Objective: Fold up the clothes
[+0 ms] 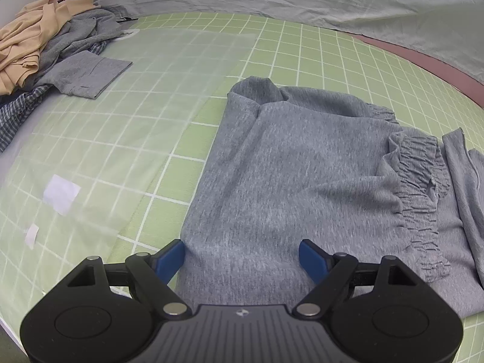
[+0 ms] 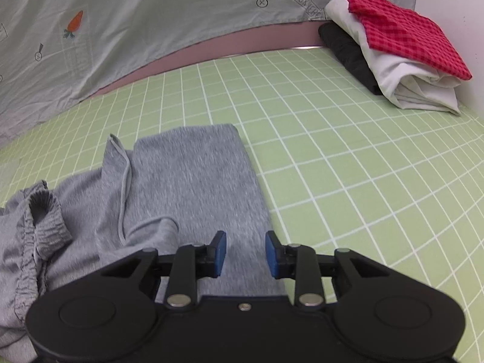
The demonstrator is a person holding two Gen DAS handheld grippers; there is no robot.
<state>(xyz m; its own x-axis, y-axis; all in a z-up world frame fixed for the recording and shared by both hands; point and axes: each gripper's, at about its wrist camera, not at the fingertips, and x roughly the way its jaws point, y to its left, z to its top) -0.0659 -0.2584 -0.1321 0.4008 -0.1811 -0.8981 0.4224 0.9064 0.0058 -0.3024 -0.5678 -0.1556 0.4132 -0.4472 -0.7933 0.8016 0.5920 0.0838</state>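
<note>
Two open tongs, left [image 1: 242, 257] and right [image 2: 245, 252], over one grey garment [image 1: 302, 175].

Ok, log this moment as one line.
left hand-held gripper: open over grey shorts | right hand-held gripper: open over same shorts | folded stack: far right

Both fisheye views are evenly and fairly brightly lit, with only soft, faint shadows, so the light seems to come from overhead. In the left wrist view a pale, hazy glare washes over the green grid mat [image 1: 127, 127], fading its lines. Straight lines bow strongly toward the dark rounded corners, and the grey garment [image 2: 193, 181] looks slightly smeared, perhaps from motion.
</note>
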